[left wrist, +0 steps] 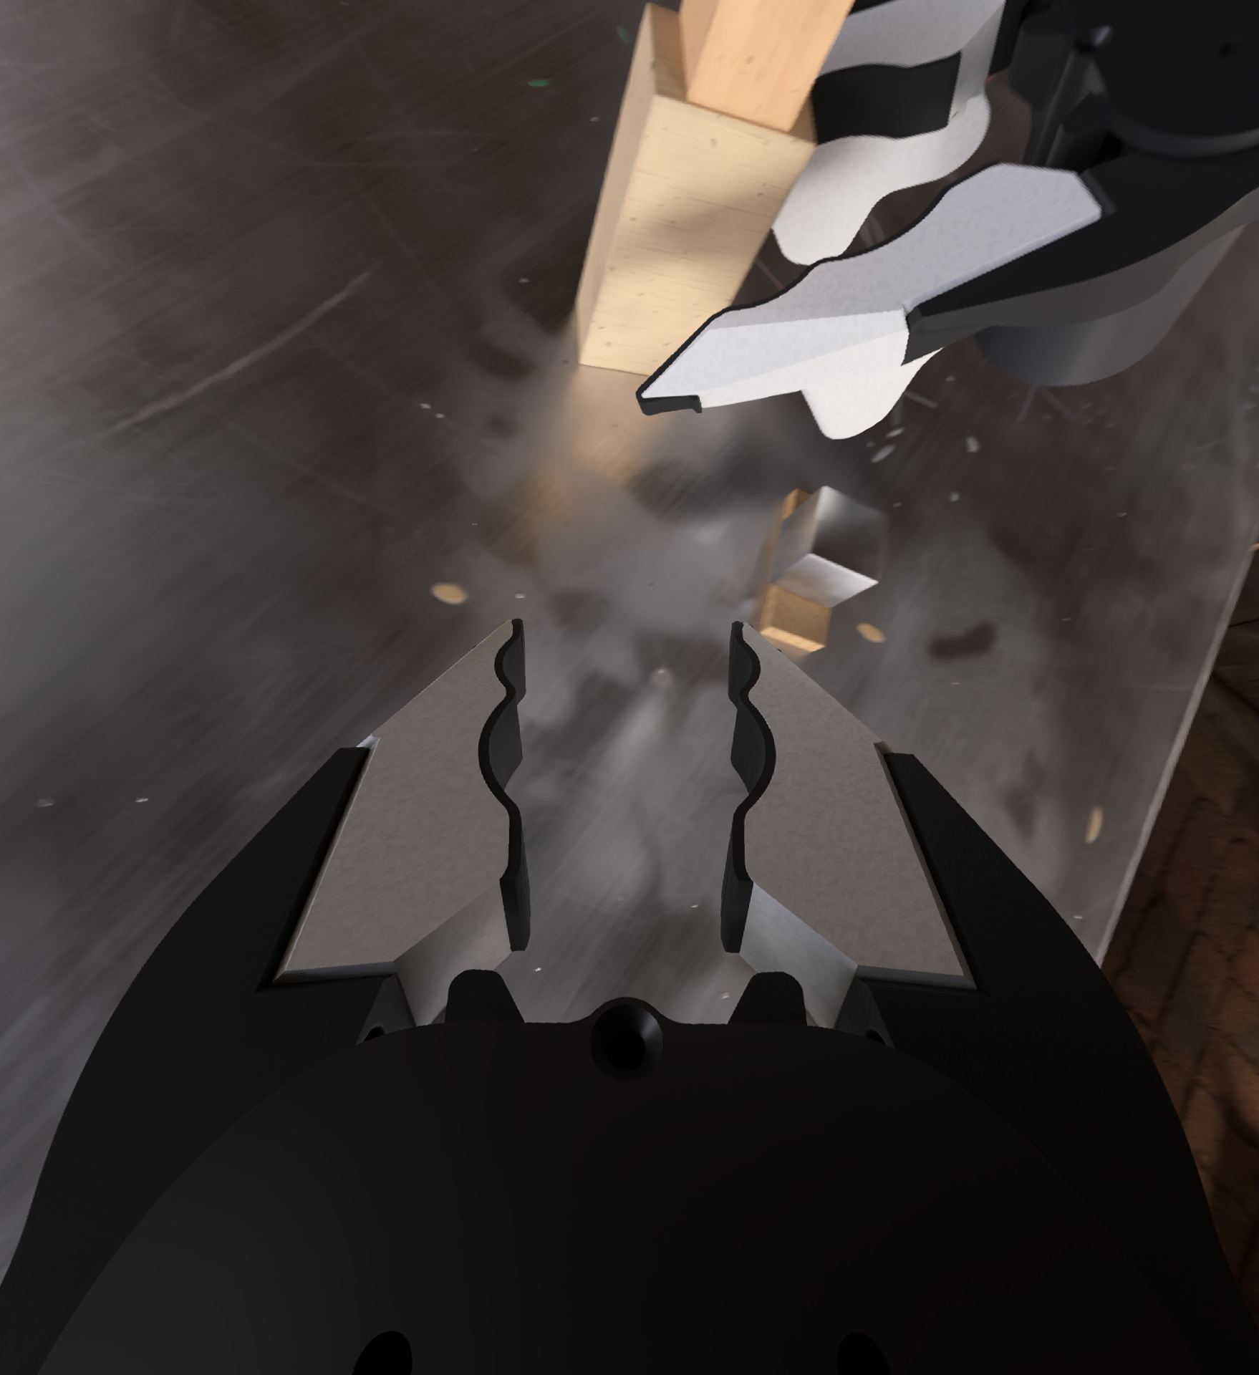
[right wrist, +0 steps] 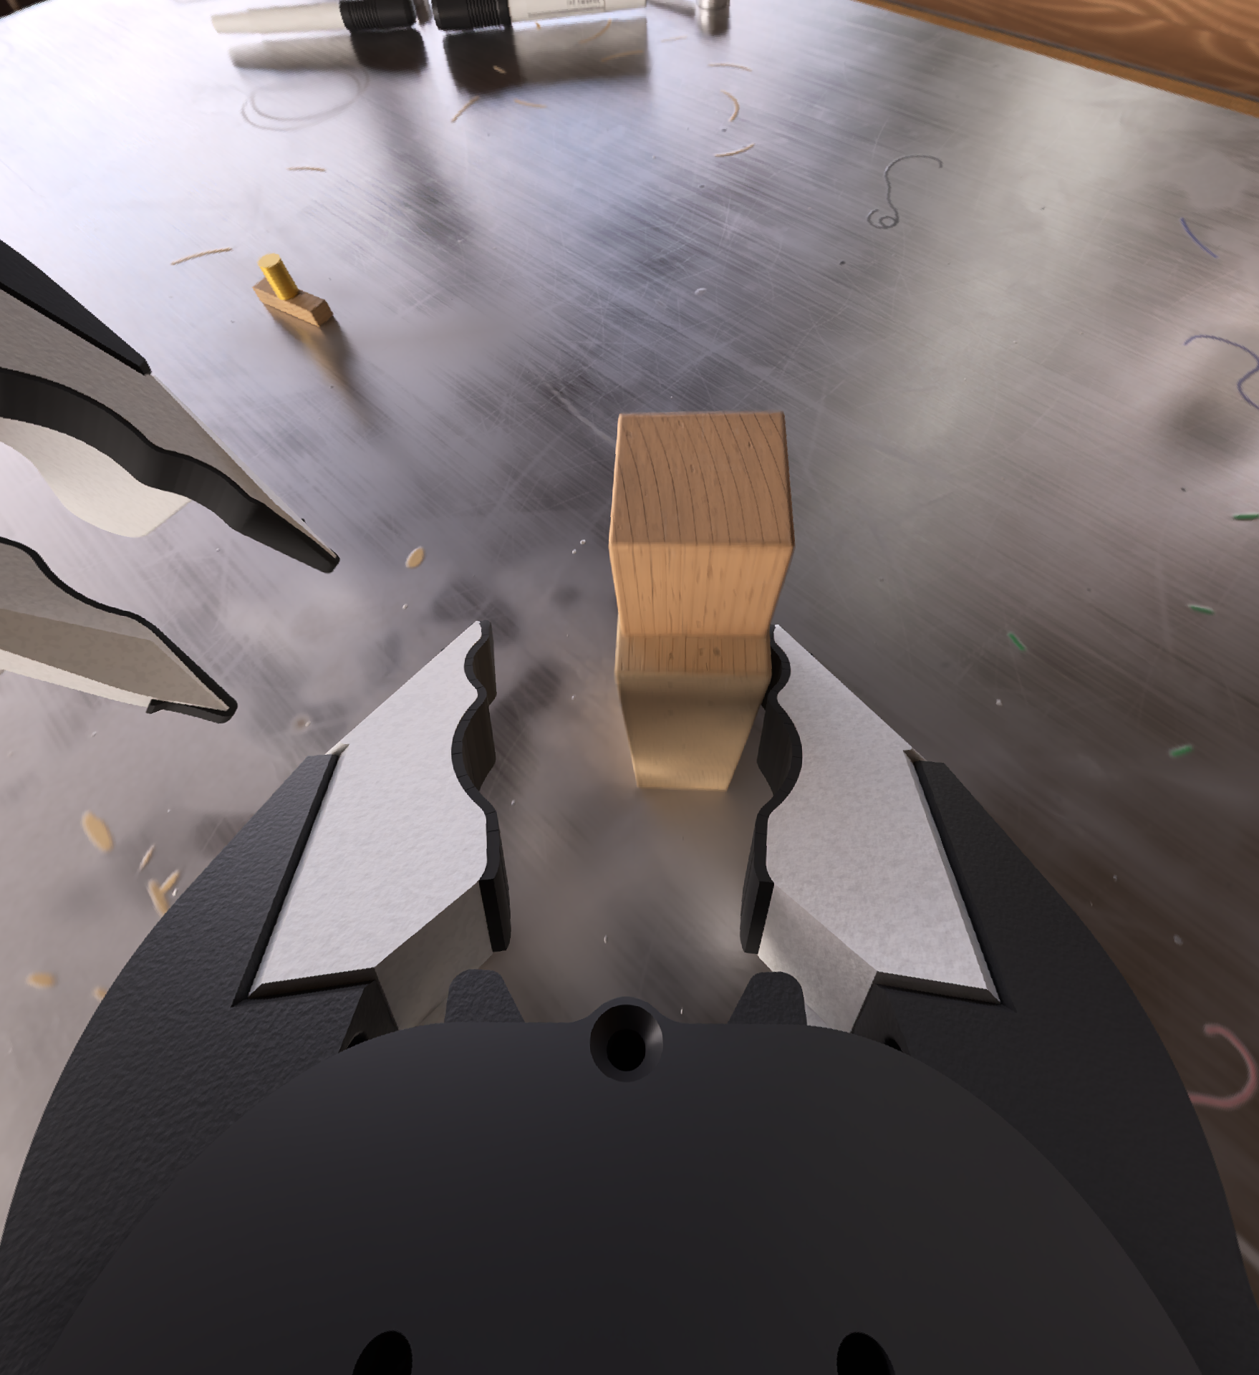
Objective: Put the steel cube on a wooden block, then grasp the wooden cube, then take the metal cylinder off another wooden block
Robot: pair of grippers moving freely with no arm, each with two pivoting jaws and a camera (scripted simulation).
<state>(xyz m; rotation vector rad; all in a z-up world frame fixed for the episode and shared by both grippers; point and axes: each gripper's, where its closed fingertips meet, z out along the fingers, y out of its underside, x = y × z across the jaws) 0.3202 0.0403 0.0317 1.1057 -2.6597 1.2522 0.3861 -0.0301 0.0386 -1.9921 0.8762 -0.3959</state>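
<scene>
My left gripper (left wrist: 626,640) is open and empty, low over the metal table. Just ahead of its right fingertip, the steel cube (left wrist: 838,543) rests on a thin wooden block (left wrist: 798,617), mirrored in the table. My right gripper (right wrist: 630,647) is open. The wooden cube (right wrist: 701,521) stands on the table just past its tips, close to the right finger, not held. The cube also shows at the top of the left wrist view (left wrist: 745,59), behind the right gripper (left wrist: 716,327). Far left, a brass cylinder (right wrist: 274,275) stands on another thin wooden block (right wrist: 303,303). The left gripper (right wrist: 277,640) shows at left.
The scratched metal table (right wrist: 909,297) carries wood shavings and chips. Pens with black caps (right wrist: 388,22) lie at its far edge. The table edge and wooden floor run along the right of the left wrist view (left wrist: 1207,893).
</scene>
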